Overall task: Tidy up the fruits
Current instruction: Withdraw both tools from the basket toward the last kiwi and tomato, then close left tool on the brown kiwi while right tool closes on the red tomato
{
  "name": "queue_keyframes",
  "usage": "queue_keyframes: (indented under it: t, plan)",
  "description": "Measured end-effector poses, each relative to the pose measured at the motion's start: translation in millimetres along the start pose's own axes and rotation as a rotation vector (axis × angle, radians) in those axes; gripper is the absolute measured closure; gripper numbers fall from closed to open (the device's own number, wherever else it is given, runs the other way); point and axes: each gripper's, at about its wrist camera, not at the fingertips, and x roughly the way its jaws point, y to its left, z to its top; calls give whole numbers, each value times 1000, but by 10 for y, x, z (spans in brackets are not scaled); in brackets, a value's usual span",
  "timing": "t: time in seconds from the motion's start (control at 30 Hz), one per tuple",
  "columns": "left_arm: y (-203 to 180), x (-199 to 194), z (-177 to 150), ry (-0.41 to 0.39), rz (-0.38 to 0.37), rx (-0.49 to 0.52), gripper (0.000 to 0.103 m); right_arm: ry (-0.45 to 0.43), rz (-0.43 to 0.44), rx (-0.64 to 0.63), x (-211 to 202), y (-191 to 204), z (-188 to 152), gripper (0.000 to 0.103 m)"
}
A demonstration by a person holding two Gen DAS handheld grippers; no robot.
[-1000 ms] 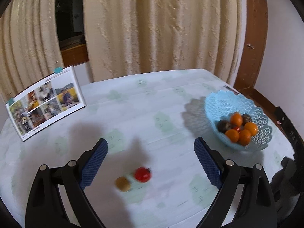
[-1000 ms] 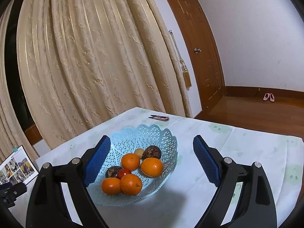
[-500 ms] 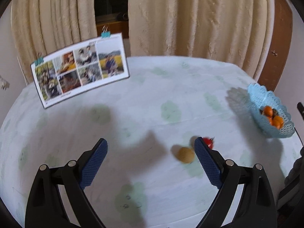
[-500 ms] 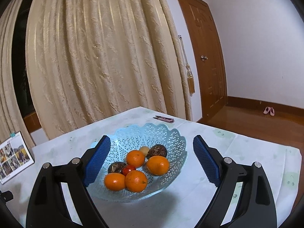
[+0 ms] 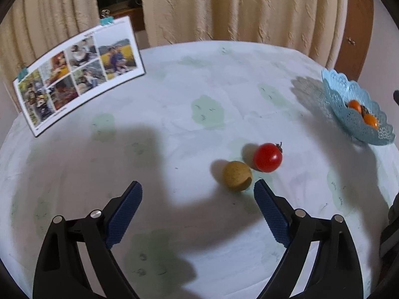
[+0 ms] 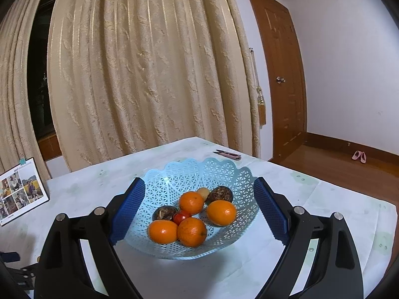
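A tan round fruit (image 5: 236, 176) and a red cherry tomato (image 5: 267, 157) lie side by side on the pale tablecloth (image 5: 174, 114). My left gripper (image 5: 198, 199) hovers just short of them, its jaws wide and closing slightly, nothing between them; the tan fruit sits just past its right fingertip. The light-blue lattice basket (image 5: 359, 122) stands at the table's right edge. In the right wrist view that basket (image 6: 224, 172) holds several oranges (image 6: 221, 212), two dark brown fruits (image 6: 220, 193), a small tan fruit and a tomato. My right gripper (image 6: 199, 199) is open in front of it, holding nothing.
A photo calendar (image 5: 77, 69) stands at the table's far left. Small pink snips (image 6: 228, 154) lie behind the basket near the far edge. Cream curtains (image 6: 149, 62) hang behind the table; a wooden door (image 6: 281, 74) is at the right.
The left gripper has dropped closer to the table and swung left; the tan fruit and tomato now appear larger, off its right fingertip. The right gripper has rolled slightly, still facing the basket.
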Motion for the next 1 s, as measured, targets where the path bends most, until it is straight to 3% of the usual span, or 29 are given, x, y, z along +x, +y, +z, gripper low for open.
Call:
queue_keyframes:
  t: [0.17, 0.37, 0.47, 0.53, 0.83, 1.0]
  plan:
    - [-68, 110, 38, 23, -30, 14, 26, 12, 22, -21, 8, 61, -9, 13]
    - [-128, 189, 97, 30, -47, 28, 45, 19, 34, -36, 17, 105, -18, 13]
    - [-163, 189, 107, 21, -57, 40, 60, 22, 40, -50, 23, 138, -24, 13]
    - [-166, 178, 104, 16, -65, 45, 75, 23, 46, -61, 19, 164, -38, 13]
    - [-52, -9, 113, -29, -60, 13, 75, 19, 61, -110, 2, 270, -53, 13]
    - [80, -189, 159, -83, -18, -21, 75, 58, 144, -148, -51, 466, -86, 13]
